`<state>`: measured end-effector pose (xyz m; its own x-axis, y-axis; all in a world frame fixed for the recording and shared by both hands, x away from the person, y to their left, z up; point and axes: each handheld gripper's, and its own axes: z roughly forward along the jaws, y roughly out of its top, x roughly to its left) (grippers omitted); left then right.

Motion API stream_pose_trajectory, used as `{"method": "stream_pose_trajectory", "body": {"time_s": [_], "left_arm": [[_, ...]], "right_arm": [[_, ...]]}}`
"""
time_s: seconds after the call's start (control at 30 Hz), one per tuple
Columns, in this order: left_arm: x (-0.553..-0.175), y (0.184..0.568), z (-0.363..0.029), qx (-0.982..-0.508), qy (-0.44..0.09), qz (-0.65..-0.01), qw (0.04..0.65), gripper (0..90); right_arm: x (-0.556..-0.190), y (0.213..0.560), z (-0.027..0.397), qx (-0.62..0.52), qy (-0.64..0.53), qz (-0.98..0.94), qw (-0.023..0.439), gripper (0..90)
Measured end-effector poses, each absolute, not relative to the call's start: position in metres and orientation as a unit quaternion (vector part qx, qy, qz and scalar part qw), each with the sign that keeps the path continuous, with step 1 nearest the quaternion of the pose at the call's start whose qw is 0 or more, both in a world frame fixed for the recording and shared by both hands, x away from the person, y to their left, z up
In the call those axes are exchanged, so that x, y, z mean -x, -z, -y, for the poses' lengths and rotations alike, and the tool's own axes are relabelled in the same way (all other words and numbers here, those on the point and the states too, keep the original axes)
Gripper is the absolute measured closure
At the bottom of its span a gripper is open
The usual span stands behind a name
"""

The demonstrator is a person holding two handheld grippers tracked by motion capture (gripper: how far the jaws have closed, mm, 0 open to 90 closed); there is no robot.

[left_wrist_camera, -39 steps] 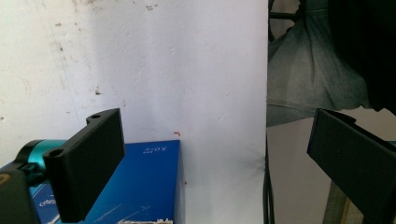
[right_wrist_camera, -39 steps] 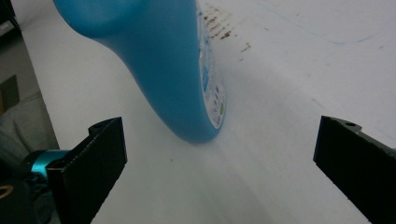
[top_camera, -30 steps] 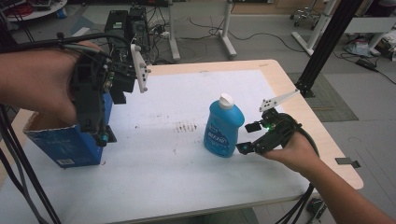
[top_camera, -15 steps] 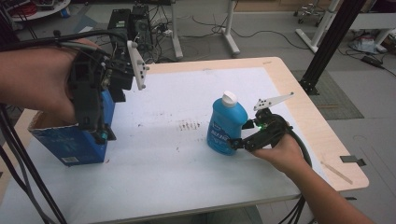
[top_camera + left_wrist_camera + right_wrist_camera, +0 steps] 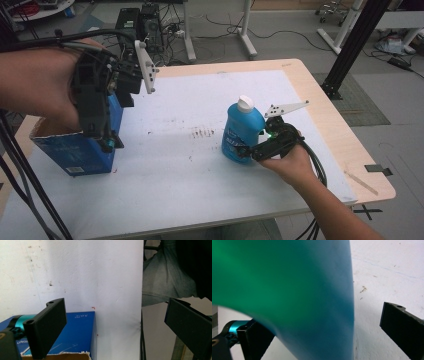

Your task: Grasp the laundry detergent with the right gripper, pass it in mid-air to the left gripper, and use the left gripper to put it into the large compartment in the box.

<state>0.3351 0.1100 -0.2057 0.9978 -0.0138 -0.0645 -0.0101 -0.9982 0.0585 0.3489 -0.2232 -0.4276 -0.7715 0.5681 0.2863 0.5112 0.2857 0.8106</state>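
Note:
A blue bottle with a white cap stands upright right of the table's middle. My right gripper is open at its lower body, one jaw on each side. In the right gripper view the bottle looms close, with a gap left to the right-hand jaw. An open-topped blue cardboard box stands at the table's left edge. Just above its right end hangs my left gripper, pointing down, open and holding nothing. In the left gripper view the box lies below the wide-apart jaws.
A white sheet with dark specks near the middle covers the wooden table. A black post rises beyond the right corner. Dark equipment and cables sit on the floor behind the table.
My right gripper has moved left to the bottle, so its open jaws now flank the bottle's lower body. The left gripper stays above the box.

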Motion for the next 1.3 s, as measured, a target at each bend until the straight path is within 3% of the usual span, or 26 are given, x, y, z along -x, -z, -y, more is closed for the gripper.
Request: {"method": "stream_pose_trajectory", "body": {"time_s": [0.7,0.87,0.97,1.3], "left_arm": [[-0.334,0.205,-0.113,-0.999,0.030,0.005,0.029,4.1],[-0.334,0.205,-0.114,-0.999,0.030,0.004,0.028,4.1],[-0.334,0.206,-0.113,-0.999,0.030,0.003,0.028,4.1],[-0.335,0.206,-0.112,-0.999,0.032,0.003,0.026,4.1]], "right_arm": [[-0.342,0.431,0.216,-0.338,-0.533,-0.773,0.072,4.2],[-0.341,0.432,0.216,-0.338,-0.537,-0.769,0.080,6.4],[-0.340,0.431,0.217,-0.334,-0.543,-0.767,0.082,13.9],[-0.336,0.438,0.221,-0.337,-0.556,-0.755,0.089,16.0]]}}
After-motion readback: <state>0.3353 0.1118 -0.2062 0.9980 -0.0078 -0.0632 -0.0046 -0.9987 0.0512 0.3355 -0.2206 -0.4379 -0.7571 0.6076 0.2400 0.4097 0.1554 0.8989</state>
